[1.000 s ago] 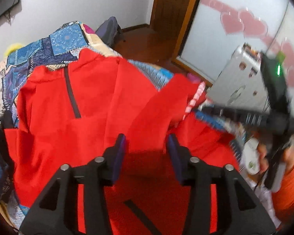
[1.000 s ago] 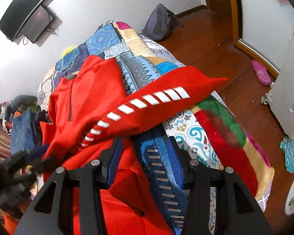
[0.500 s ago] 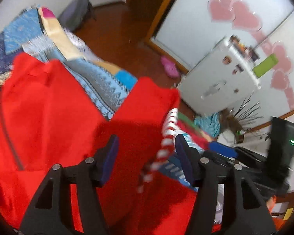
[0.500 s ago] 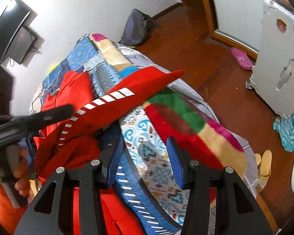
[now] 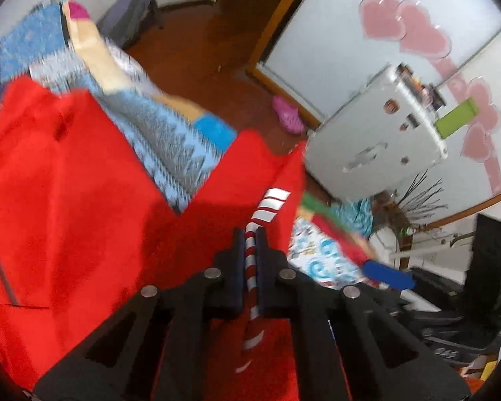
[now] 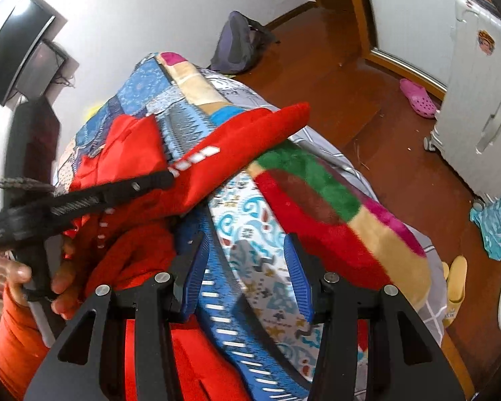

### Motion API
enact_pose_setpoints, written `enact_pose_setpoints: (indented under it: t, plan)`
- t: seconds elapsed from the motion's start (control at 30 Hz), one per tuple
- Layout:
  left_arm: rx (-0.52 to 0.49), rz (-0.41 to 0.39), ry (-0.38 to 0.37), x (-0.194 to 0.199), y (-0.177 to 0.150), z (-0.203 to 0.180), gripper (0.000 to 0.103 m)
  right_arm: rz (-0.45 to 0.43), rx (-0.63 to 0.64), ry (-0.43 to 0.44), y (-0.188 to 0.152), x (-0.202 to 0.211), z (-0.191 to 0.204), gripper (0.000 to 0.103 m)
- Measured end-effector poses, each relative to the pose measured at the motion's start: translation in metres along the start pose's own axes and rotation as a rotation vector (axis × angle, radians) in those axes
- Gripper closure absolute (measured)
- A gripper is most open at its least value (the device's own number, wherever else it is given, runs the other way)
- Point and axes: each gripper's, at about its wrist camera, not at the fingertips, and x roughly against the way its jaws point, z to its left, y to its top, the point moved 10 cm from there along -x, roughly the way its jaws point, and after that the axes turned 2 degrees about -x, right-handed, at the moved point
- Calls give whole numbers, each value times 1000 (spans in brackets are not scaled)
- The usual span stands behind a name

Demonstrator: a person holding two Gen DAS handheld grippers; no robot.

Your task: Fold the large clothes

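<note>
A red jacket point(image 5: 66, 183) lies spread on a bed covered by a patchwork blanket point(image 6: 317, 207). Its sleeve point(image 6: 250, 133), with white stripes, reaches out toward the bed's right edge. My left gripper point(image 5: 250, 250) has its jaws closed tight, and the pads pinch the striped edge of the sleeve point(image 5: 274, 200). In the right wrist view the left gripper point(image 6: 165, 178) shows as a black tool held by a hand, its tip at the stripes. My right gripper point(image 6: 247, 267) hovers open above the blanket beside bunched red cloth point(image 6: 130, 153), with nothing pinched.
A white suitcase point(image 6: 477, 100) stands on the wooden floor to the right, near a pink slipper point(image 6: 417, 97) and yellow slippers point(image 6: 456, 284). A grey backpack point(image 6: 240, 46) leans on the far wall. A dark screen point(image 6: 20, 43) hangs on the wall.
My left gripper moved right across the jacket to the striped sleeve and went from open to shut on it. The right gripper shifted slightly and stayed open.
</note>
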Motion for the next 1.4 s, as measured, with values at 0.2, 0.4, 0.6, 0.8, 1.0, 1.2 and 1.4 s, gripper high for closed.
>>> enact_pose_setpoints:
  t: [0.2, 0.4, 0.6, 0.8, 1.0, 1.2, 1.4]
  plan:
    - [-32, -226, 79, 94, 24, 4, 100, -18, 69, 20, 3, 5, 24, 60]
    - [56, -471, 239, 206, 6, 53, 100, -28, 149, 59, 4, 5, 59, 60]
    - [186, -567, 449, 264, -65, 122, 100, 13, 282, 55, -15, -13, 91, 60]
    - [274, -497, 609, 258, -142, 177, 100, 87, 389, 10, -41, -36, 101, 60]
    - [434, -437, 552, 243, -199, 218, 79, 94, 396, -22, -43, -41, 98, 60]
    - [651, -442, 439, 239, -238, 260, 66, 96, 380, -35, -44, -44, 100, 59]
    - [752, -402, 270, 200, -226, 280, 66, 84, 391, -40, -46, -48, 103, 53]
